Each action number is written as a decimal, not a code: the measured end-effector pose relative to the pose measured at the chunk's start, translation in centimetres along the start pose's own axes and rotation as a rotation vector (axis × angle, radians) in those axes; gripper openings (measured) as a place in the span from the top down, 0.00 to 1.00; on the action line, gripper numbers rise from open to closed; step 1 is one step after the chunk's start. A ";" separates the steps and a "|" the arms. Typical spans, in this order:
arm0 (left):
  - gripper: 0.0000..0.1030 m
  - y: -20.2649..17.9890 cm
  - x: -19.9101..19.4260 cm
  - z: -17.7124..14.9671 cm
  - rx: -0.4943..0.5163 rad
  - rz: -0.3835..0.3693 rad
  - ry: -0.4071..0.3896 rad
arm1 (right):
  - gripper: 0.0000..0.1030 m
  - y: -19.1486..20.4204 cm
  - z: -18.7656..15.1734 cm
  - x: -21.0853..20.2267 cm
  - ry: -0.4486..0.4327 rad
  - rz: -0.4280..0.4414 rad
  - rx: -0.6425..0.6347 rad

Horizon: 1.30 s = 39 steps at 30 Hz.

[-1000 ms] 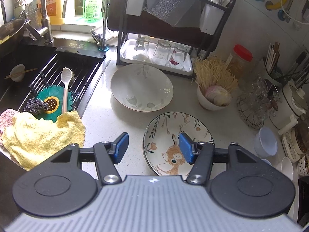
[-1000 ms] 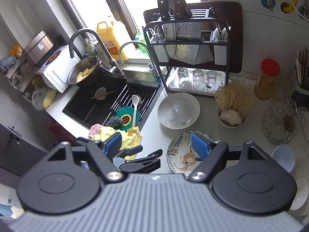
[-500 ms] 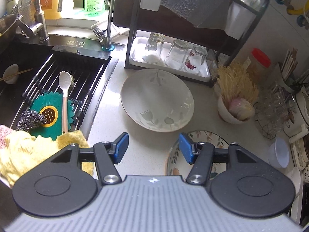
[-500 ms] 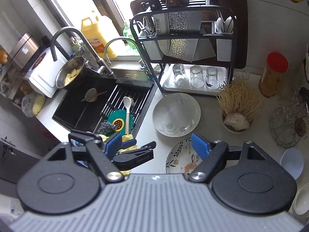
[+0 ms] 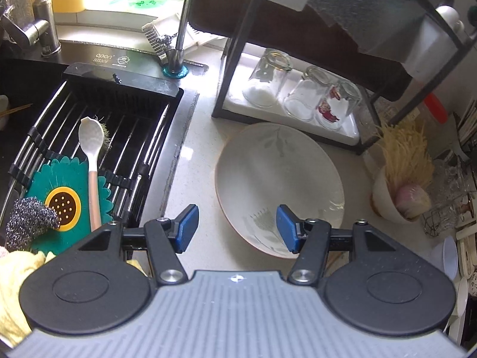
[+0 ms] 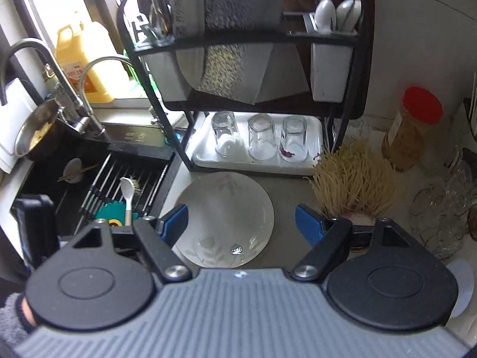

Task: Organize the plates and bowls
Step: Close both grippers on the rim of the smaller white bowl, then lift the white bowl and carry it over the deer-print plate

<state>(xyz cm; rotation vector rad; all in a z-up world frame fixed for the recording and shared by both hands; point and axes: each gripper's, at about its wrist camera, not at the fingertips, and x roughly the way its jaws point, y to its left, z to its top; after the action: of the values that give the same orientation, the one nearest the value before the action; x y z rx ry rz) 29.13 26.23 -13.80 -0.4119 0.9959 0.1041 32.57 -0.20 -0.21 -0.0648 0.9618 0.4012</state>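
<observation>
A wide white bowl with a pale leaf print (image 5: 280,185) (image 6: 223,217) rests on the counter in front of the black dish rack (image 5: 235,68) (image 6: 182,146). My left gripper (image 5: 237,229) hovers open over the bowl's near left rim; its right pad (image 5: 286,232) overlaps the rim in the picture, and I cannot tell if it touches. My right gripper (image 6: 243,223) is open too, its blue pads framing the bowl from above with nothing pressed between them. A blurred dark part of the left gripper (image 6: 32,229) shows at the right wrist view's left edge.
Three upturned glasses stand on a white tray (image 5: 351,137) (image 6: 316,125) under the rack. Left is the black sink (image 5: 26,83) with a drain rack, spoon (image 5: 92,155), sunflower mat and steel wool. Right of the bowl stand a cup of pale strands (image 5: 399,179) and a red-lidded jar (image 6: 411,128).
Both grippers have moved forward and down toward the white bowl, which looks much larger. The rabbit plate has slipped out of view under the gripper bodies. Both jaw openings are unchanged.
</observation>
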 end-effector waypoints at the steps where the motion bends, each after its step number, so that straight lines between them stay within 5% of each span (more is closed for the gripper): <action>1: 0.38 0.3 0.4 0.3 0.002 -0.004 0.003 | 0.22 -0.4 -0.3 1.1 0.011 0.005 0.022; 19: 0.40 2.9 7.2 2.8 -0.016 -0.118 0.089 | 0.24 -4.5 -3.7 13.1 0.074 0.016 0.269; 21: 0.40 2.6 7.7 3.1 -0.012 -0.136 0.087 | 0.36 -5.2 -4.0 14.3 0.084 0.033 0.312; 28: 0.58 2.2 9.3 4.0 0.036 -0.128 0.097 | 0.55 -6.1 -4.9 16.7 0.113 0.032 0.345; 30: 0.64 2.1 9.8 4.0 0.054 -0.124 0.109 | 0.69 -6.3 -5.3 17.4 0.128 0.033 0.358; 39: 0.85 2.6 10.5 4.0 0.036 -0.122 0.114 | 0.86 -6.1 -5.4 18.4 0.088 0.051 0.345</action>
<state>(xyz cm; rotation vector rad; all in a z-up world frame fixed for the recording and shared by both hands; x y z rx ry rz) 37.34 29.10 -21.38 -0.4489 1.0811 -0.0481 39.85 -1.43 -18.93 0.2575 1.1090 0.2769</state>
